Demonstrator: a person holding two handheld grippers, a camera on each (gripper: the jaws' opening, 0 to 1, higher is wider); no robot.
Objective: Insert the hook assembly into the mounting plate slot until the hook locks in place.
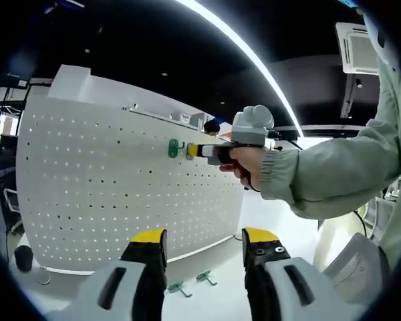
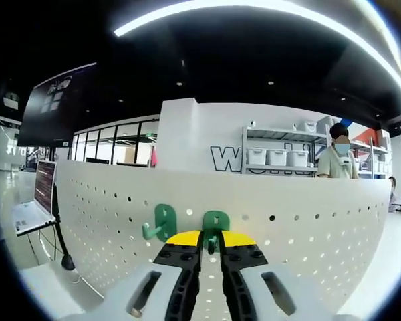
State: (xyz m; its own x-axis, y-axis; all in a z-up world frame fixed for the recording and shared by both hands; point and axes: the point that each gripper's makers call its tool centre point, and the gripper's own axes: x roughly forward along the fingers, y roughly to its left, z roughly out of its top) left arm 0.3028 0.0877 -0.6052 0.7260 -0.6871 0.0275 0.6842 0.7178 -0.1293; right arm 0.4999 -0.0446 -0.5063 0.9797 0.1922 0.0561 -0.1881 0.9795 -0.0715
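My left gripper (image 1: pixel 204 251) is nearest the lens in the left gripper view: jaws spread apart, yellow tips bare, nothing between them. It hangs back from the pegboard (image 1: pixel 107 180), well apart from the work.

Taking the pegboard as landmark: in the right gripper view, my right gripper (image 2: pixel 210 242) is pressed up to its face, jaws drawn nearly together on a green hook (image 2: pixel 215 224), whose back plate shows just above the yellow tips, against the perforated surface. A second green hook (image 2: pixel 162 224) hangs on the pegboard just beside it, already seated by the look of it. Two more loose hooks (image 1: pixel 190 283) lie on the table at the pegboard's foot.

Judgement: the held hook's long axis runs along my right jaws, pointing straight into the board, so the coming move is a push forward along that line. The right hand is the near one; whether the hook has locked, I cannot tell.
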